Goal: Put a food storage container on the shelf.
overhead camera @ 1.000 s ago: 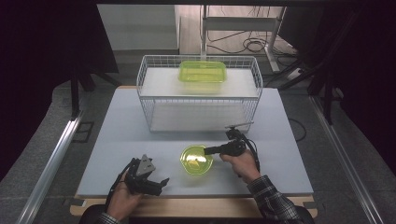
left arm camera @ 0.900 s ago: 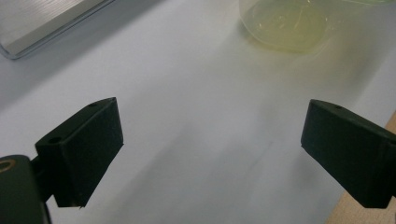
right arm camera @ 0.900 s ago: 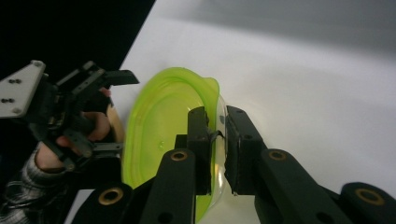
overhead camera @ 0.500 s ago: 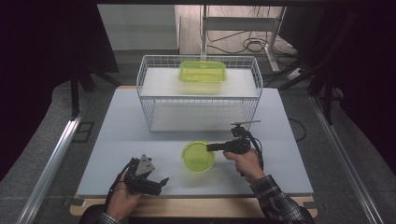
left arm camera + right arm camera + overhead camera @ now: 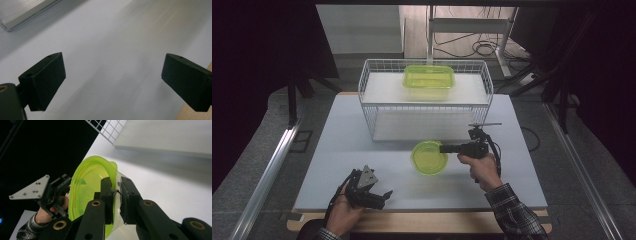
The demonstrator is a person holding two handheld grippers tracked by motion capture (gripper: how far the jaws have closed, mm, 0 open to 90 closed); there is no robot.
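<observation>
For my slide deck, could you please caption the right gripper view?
Right gripper shut on the rim of a round green container, lifted above the white table.

The place looked like a lab or test room set up for recording. A white table (image 5: 337, 150) stood on a grey carpeted floor (image 5: 252, 165), ringed by dark curtains (image 5: 262, 60) that shut off the surroundings. An aluminium rail (image 5: 267, 175) ran along the floor beside the table, and black stand legs (image 5: 294, 97) rose near its far corners. Behind the table, loose cables (image 5: 482, 47) lay coiled on the floor under a metal frame (image 5: 462, 25). A white wire basket (image 5: 424, 102) sat on the tabletop as a staged prop rather than a household fitting.
</observation>
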